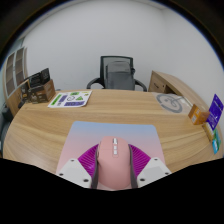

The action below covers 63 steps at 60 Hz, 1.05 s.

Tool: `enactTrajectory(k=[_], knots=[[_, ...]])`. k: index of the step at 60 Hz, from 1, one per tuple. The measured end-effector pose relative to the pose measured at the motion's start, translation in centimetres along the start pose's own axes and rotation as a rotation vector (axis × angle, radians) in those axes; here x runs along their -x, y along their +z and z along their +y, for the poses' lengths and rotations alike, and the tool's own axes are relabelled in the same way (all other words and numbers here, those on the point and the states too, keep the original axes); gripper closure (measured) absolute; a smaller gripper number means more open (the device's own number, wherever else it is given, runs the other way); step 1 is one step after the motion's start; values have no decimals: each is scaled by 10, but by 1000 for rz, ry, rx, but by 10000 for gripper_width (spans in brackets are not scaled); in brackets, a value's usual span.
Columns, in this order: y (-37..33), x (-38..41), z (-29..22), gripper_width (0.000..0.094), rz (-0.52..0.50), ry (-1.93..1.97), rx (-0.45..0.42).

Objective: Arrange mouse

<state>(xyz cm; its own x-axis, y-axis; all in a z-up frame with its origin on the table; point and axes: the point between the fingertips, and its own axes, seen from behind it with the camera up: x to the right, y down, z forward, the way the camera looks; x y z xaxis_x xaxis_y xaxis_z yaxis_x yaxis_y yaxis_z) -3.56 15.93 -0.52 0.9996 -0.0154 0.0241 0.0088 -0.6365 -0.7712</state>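
A pink computer mouse (pixel 114 164) sits between my gripper's two fingers, its scroll wheel facing up. My gripper (pixel 113 166) is shut on the mouse, the magenta pads (pixel 88 158) pressing on its two sides. The mouse is held over the near part of a pastel pink-and-blue mouse mat (pixel 112 133) that lies on the wooden desk (pixel 50 125). I cannot tell whether the mouse touches the mat or hangs just above it.
A black office chair (pixel 118 72) stands behind the desk. A green-and-white booklet (pixel 70 99) lies at the far left, shelves with boxes (pixel 30 88) beyond it. A round grey object (pixel 171 103) and a blue box (pixel 214 110) sit at the right.
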Motion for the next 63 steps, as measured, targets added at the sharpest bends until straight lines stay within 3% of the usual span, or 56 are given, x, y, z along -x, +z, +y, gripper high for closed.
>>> enactTrajectory(k=[7,14,16,18,19,29,40,51,63], knots=[[1,0,0,459,-1,19,2],[1,2,6,358,-19,22,47],[-2,2,7,258,-25,27,57],[-8,3,9,98,-30,49,68],[-11,2,9,85,-30,63,68],[-66,10,11,99,-31,114,44],[-179,35,16,101,-5,66,-38],[-310,83,57,100,-21,70,-94],[-415,101,112,86,-38,72,-94]])
